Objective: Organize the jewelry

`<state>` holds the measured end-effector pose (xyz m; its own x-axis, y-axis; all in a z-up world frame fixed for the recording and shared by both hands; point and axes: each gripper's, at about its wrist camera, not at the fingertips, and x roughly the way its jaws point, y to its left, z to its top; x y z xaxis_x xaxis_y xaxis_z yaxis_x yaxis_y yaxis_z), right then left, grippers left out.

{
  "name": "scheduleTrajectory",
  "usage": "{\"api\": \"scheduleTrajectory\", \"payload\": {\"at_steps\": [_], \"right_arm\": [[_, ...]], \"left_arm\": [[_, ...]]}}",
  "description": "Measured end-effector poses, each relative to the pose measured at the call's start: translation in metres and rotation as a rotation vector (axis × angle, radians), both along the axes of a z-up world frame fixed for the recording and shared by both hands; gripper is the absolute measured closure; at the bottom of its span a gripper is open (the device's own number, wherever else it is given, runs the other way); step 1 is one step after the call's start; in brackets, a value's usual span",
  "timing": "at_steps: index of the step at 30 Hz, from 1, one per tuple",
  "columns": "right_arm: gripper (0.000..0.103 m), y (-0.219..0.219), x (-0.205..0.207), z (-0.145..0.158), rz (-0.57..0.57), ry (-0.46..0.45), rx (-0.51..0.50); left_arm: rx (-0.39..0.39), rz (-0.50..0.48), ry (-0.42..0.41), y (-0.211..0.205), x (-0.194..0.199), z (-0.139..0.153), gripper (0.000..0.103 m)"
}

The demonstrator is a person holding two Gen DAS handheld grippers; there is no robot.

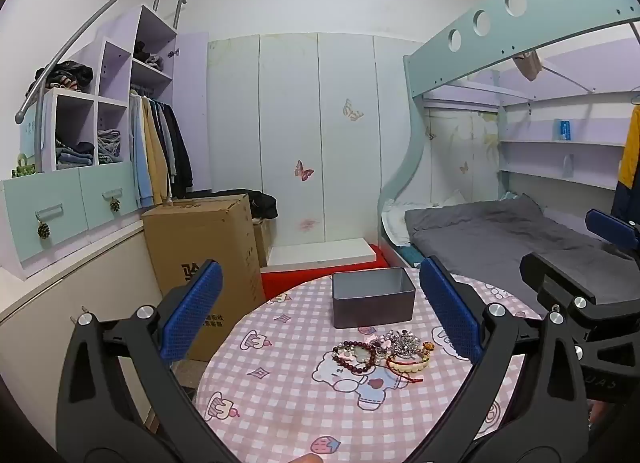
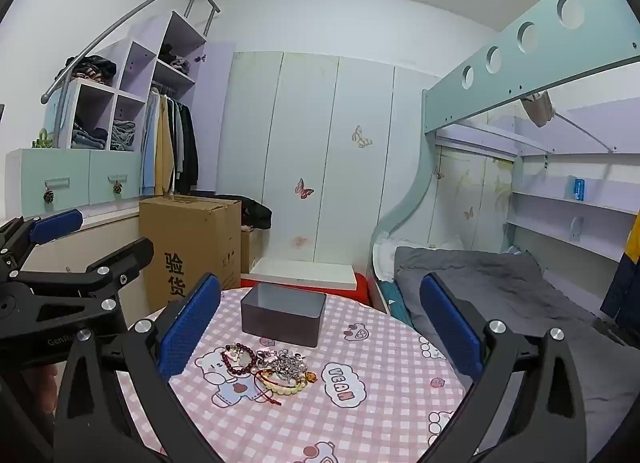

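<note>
A pile of jewelry [image 1: 382,353] lies on the round table with the pink checked cloth [image 1: 280,395]: dark red bead bracelets, a silver tangle, a cream bead bracelet, red cord. A dark grey open box [image 1: 372,297] stands just behind the pile. My left gripper [image 1: 320,315] is open and empty, held above the table's near side. In the right wrist view the pile [image 2: 268,369] and the box [image 2: 283,313] lie between the spread blue pads of my right gripper [image 2: 320,327], which is open and empty. Each gripper shows at the other view's edge.
A cardboard box [image 1: 204,259] stands on the floor left of the table. A bunk bed with a grey mattress [image 1: 500,235] is to the right. White wardrobe doors [image 1: 292,135] stand behind, with shelves and hanging clothes [image 1: 156,147] at the left.
</note>
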<state>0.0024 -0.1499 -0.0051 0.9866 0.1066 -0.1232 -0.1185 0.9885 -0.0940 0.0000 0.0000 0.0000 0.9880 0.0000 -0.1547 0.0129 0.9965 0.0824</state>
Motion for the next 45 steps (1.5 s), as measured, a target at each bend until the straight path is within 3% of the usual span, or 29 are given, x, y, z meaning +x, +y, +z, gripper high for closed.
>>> {"api": "scheduleTrajectory", "payload": {"at_steps": [45], "right_arm": [[0.007, -0.0032, 0.0, 0.0, -0.001, 0.013, 0.001]], "left_arm": [[-0.007, 0.0, 0.009, -0.0083, 0.005, -0.0047, 0.006]]}}
